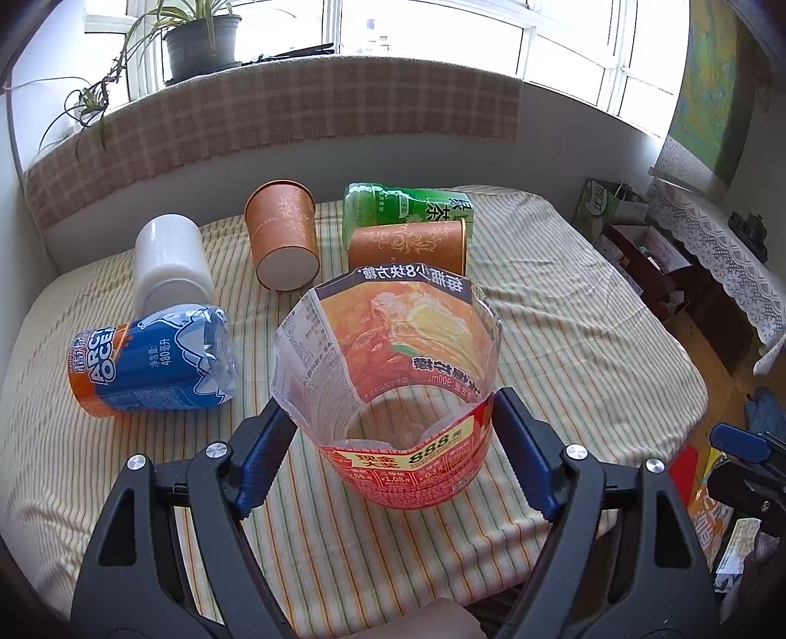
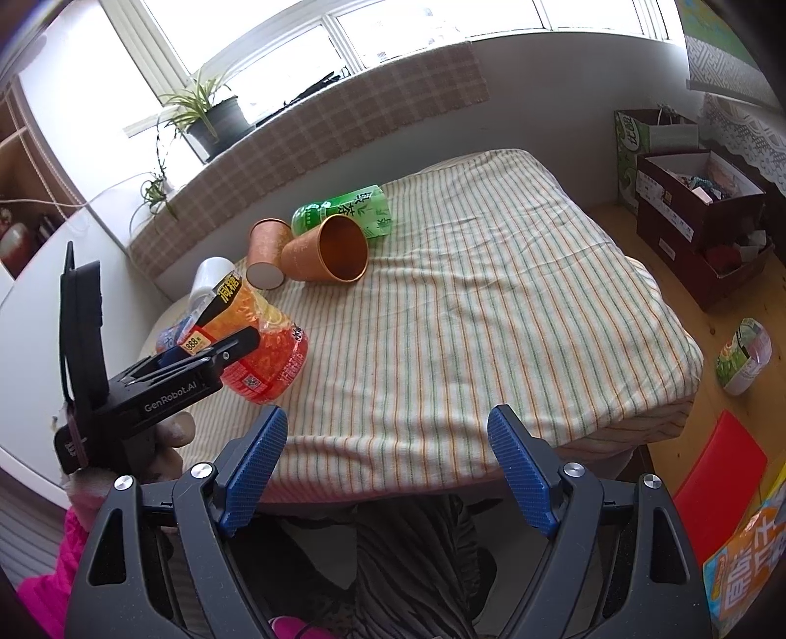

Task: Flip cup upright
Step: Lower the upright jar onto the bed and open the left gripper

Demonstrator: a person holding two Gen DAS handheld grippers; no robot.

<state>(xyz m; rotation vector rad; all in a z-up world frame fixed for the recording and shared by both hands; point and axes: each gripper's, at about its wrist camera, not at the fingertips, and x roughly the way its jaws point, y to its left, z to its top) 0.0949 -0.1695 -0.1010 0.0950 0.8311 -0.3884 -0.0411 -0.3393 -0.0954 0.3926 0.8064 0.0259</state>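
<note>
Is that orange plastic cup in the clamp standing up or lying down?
Standing up. The orange cup sits base-down on the striped cloth, open rim facing up, between the left gripper's fingers.

Orange plastic cup (image 1: pixel 403 393), upright-ish, btwn jaws

A potted plant (image 1: pixel 201 42) on the plaid-covered sill (image 1: pixel 275 123), a striped cloth (image 2: pixel 491 304), boxes (image 2: pixel 697 216) on the floor

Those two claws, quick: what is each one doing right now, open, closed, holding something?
Left claw: closed on the orange cut-bottle cup, one finger on each side.
Right claw: open, holding nothing, above the near edge of the striped cloth.
</note>
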